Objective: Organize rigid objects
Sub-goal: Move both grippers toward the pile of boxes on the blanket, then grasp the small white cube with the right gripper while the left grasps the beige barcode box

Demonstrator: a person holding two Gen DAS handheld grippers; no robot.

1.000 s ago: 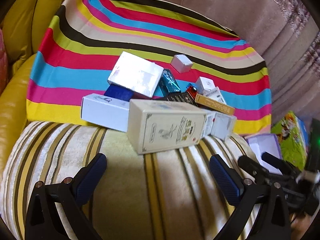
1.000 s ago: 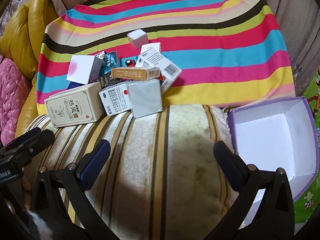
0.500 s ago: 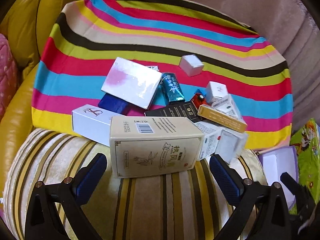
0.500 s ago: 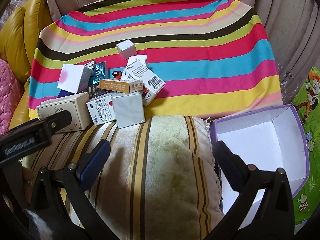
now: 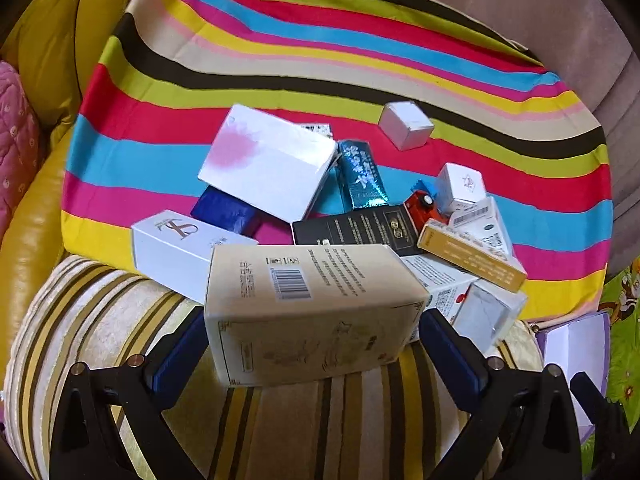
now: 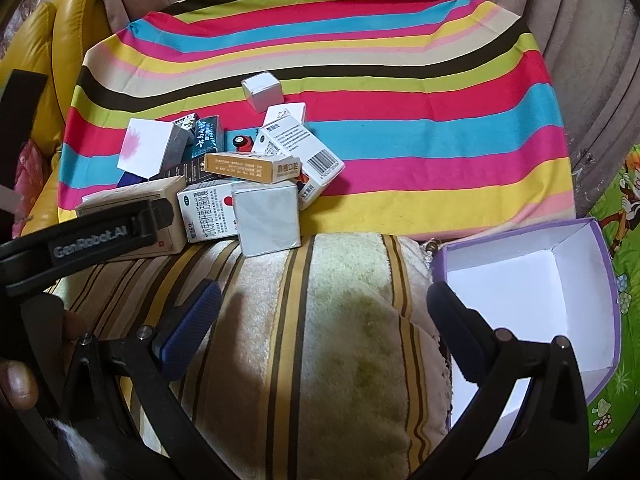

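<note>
A heap of small cartons lies where the rainbow-striped cloth meets a striped cushion. The large cream box with a barcode sits at the front of the heap, between the blue pads of my left gripper, which is open and straddles it. In the right wrist view the cream box is partly hidden by the left gripper's black finger. My right gripper hangs open over the cushion, holding nothing. An open purple box with a white inside stands to its right.
Other cartons include a white one with a pink blotch, a white lettered one, a yellow-brown one, a silver cube and a lone white cube. Yellow leather cushions rise at the left; a cartoon mat lies right.
My left gripper has advanced toward the heap until the cream box sits between its fingers. My right gripper has drifted slightly, and the left gripper's finger now shows large at its left.
</note>
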